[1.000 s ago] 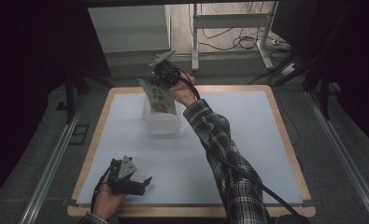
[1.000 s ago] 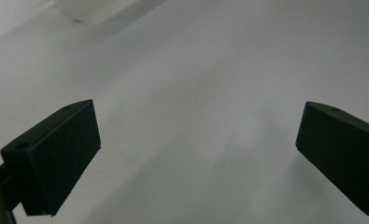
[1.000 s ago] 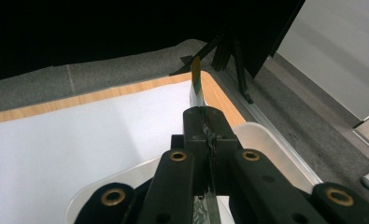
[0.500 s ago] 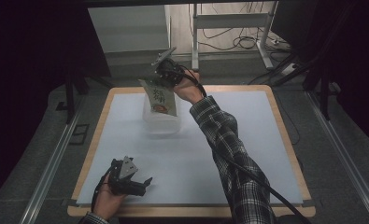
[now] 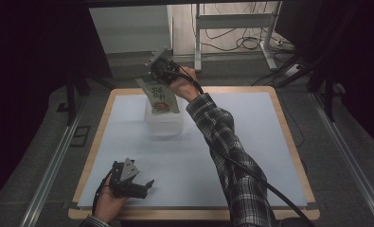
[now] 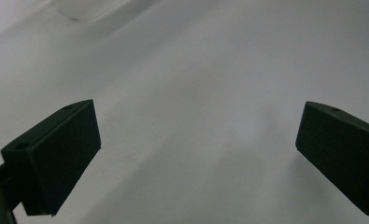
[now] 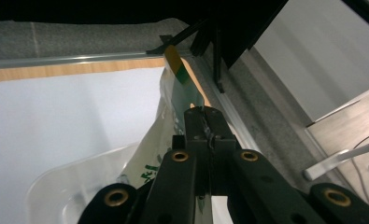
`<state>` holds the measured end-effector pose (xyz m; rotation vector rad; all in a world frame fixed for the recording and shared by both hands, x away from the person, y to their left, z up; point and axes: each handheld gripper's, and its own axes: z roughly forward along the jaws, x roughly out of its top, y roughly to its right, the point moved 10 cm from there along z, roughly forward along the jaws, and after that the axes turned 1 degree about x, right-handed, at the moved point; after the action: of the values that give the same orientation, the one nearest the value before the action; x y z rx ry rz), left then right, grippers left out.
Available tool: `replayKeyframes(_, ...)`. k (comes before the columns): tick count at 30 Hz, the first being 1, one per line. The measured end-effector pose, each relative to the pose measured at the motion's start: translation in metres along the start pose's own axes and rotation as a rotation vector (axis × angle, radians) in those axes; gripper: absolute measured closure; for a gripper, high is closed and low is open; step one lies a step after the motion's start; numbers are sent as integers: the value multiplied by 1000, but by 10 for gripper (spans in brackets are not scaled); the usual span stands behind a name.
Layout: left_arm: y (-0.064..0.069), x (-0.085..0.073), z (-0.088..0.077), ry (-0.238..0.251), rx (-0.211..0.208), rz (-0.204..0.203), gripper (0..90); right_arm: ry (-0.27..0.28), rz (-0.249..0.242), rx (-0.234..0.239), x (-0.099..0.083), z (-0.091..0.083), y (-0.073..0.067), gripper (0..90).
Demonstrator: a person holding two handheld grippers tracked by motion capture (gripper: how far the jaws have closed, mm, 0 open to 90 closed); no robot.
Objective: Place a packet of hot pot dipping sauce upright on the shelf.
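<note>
From above, the right gripper (image 5: 155,71) pinched a packet (image 5: 160,96) by its top edge, hanging over a clear tub (image 5: 164,124); the left gripper (image 5: 136,185) rested on the table (image 5: 251,142), jaws spread. Its own view showed nothing between them. In the right gripper view, pressed-together jaws clamped the packet (image 7: 182,93)

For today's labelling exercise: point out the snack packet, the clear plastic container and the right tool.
snack packet (image 5: 162,98), high view, on its printed front.
clear plastic container (image 5: 165,126), high view, on its near wall.
right tool (image 7: 204,122), right gripper view, where its closed tips pinch the packet.
</note>
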<state>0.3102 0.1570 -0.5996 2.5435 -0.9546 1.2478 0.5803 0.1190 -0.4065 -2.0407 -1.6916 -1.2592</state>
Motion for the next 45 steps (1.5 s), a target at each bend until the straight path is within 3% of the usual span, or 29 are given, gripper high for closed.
replayKeyframes(9, 0, -3, -1, -9, -4, 1, 1, 17, -13, -10, 7, 10, 0, 893)
replayKeyframes(18, 3, -2, -1, -11, -3, 7, 1, 0, -6, 9, -7, -2, 1, 890)
replayKeyframes(25, 2, -2, 0, -14, -3, 14, 2, -29, -6, -35, -23, -13, 16, 891)
replayKeyframes(28, 2, -3, 0, -14, -5, 13, 2, -28, -28, -53, -22, -14, 20, 891)
replayKeyframes(36, 2, -3, -1, -15, -8, 12, 2, -17, -113, -86, -6, 2, 10, 891)
replayKeyframes(40, 2, -3, -1, -13, -8, 7, 3, -14, -119, -81, -2, 11, 1, 890)
replayKeyframes(45, 3, -3, -1, -15, -9, 13, 3, -15, -120, -77, -9, 10, 4, 889)
